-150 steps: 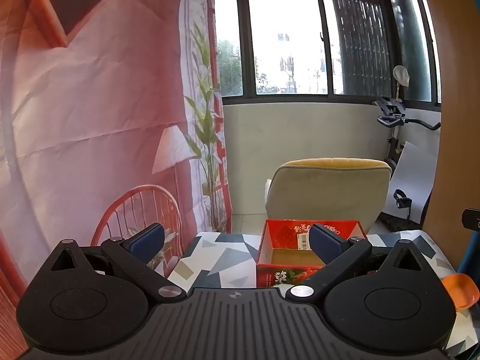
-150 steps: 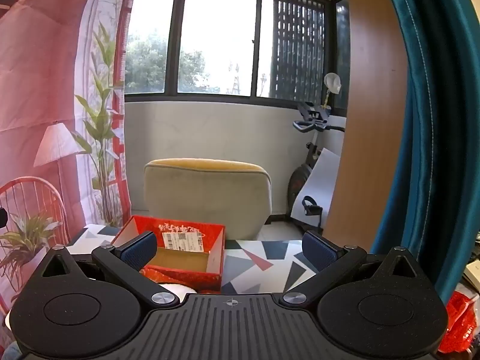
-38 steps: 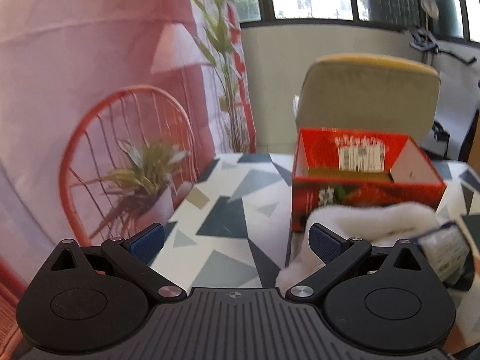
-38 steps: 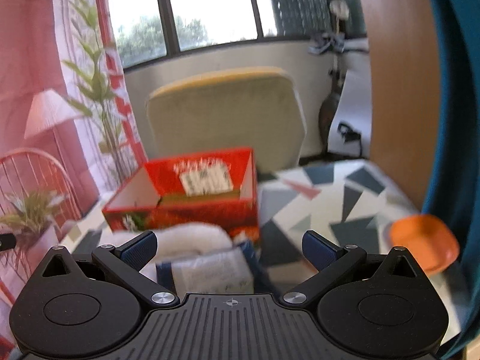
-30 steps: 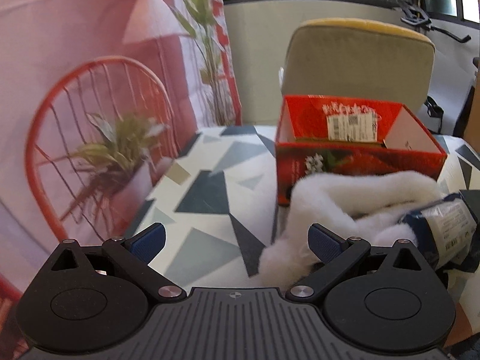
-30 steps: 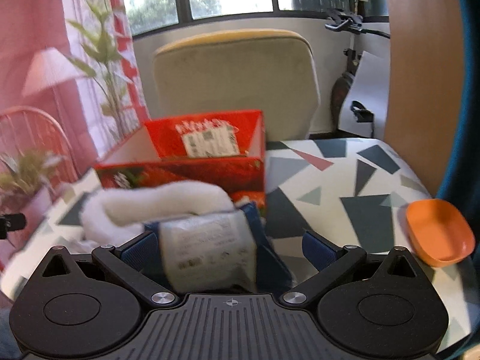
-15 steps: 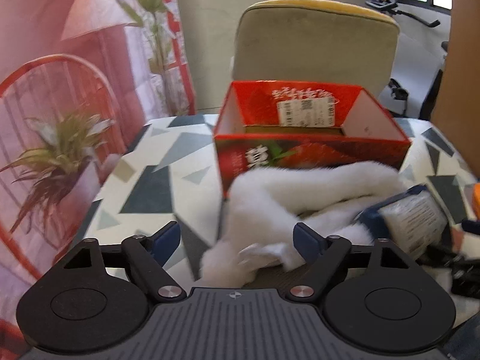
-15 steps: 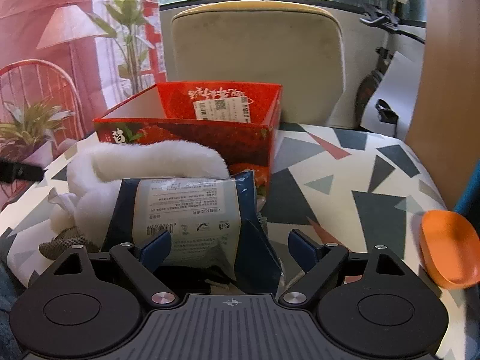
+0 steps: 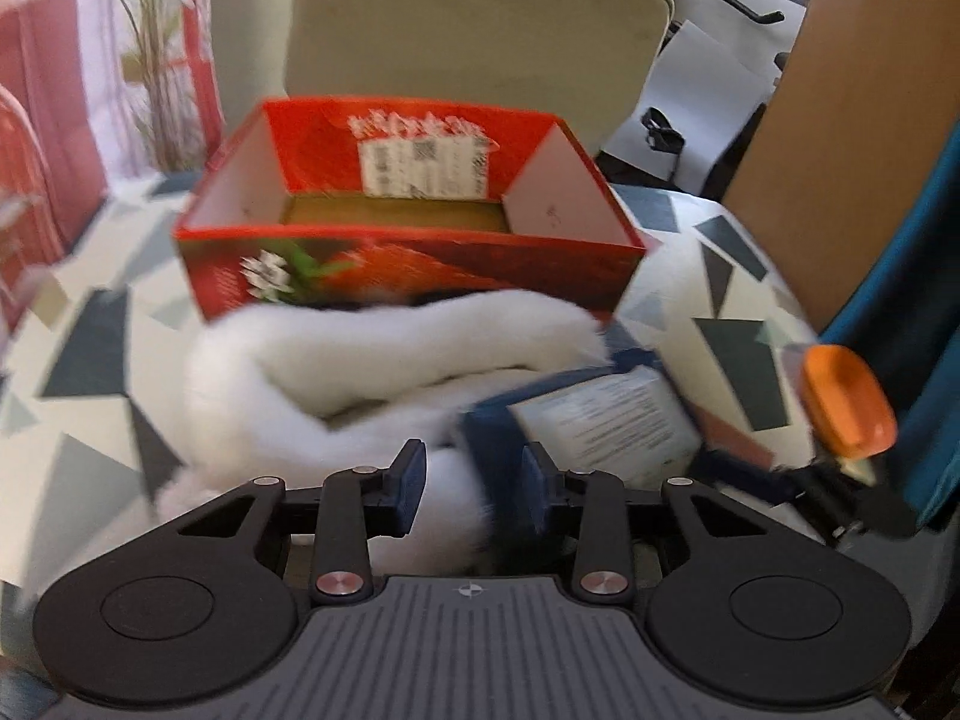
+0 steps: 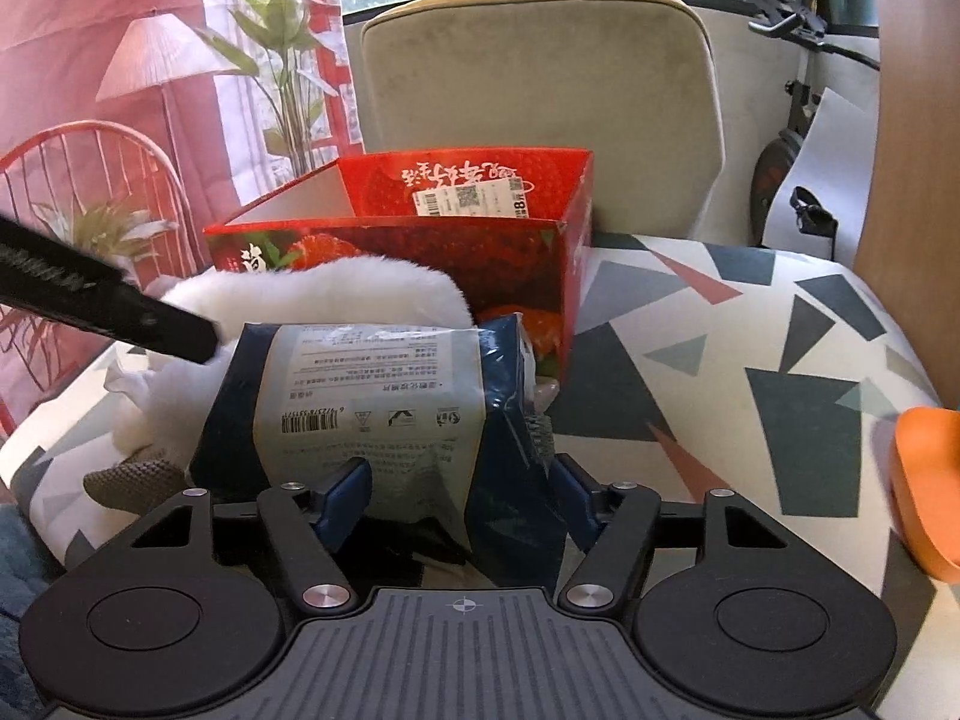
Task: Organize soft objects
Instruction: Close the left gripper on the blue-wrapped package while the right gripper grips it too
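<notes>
A white fluffy cloth (image 9: 372, 360) lies bunched in front of an open red cardboard box (image 9: 408, 264) on the patterned table. My left gripper (image 9: 471, 483) points down into its near end. Its jaws are closing, with white fluff filling the gap and touching both pads. A blue plastic packet with a white label (image 10: 372, 402) rests against the cloth (image 10: 312, 294) and the red box (image 10: 420, 252). My right gripper (image 10: 456, 501) has its jaws closing on the packet's near end, both pads against its sides. One of the left gripper's fingers (image 10: 120, 312) reaches in from the left.
An orange dish (image 10: 924, 492) (image 9: 846, 402) sits near the table's right edge. A beige chair back (image 10: 540, 90) stands behind the box. A grey knitted item (image 10: 132, 474) pokes out under the cloth. Bare patterned tabletop (image 10: 750, 360) lies right of the box.
Both grippers have dropped closer to the pile and their jaws have narrowed. The left one swung right onto the white cloth. The right one now has the blue packet between its pads.
</notes>
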Demonstrator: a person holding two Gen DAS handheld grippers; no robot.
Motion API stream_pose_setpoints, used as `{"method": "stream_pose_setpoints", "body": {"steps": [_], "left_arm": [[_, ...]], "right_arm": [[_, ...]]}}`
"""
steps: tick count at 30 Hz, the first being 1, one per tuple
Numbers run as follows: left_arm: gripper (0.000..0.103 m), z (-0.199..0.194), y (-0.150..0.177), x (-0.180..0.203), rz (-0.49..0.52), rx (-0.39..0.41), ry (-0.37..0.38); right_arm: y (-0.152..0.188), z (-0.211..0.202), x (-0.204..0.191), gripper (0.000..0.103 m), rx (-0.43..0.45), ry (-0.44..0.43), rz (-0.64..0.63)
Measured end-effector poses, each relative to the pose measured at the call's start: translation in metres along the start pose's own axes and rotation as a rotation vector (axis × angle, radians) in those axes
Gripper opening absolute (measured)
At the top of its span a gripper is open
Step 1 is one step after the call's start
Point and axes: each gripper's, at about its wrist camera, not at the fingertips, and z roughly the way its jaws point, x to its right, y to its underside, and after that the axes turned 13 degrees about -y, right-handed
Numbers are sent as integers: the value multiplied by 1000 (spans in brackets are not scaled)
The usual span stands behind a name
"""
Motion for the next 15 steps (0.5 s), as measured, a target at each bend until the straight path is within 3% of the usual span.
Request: {"method": "stream_pose_setpoints", "body": {"steps": [4, 15], "left_arm": [[38, 16, -4, 5, -37, -52, 54], [42, 24, -11, 17, -5, -45, 20]], "right_arm": [[-1, 1, 2, 62, 2, -16, 10], [-6, 6, 16, 70, 12, -48, 61]]}}
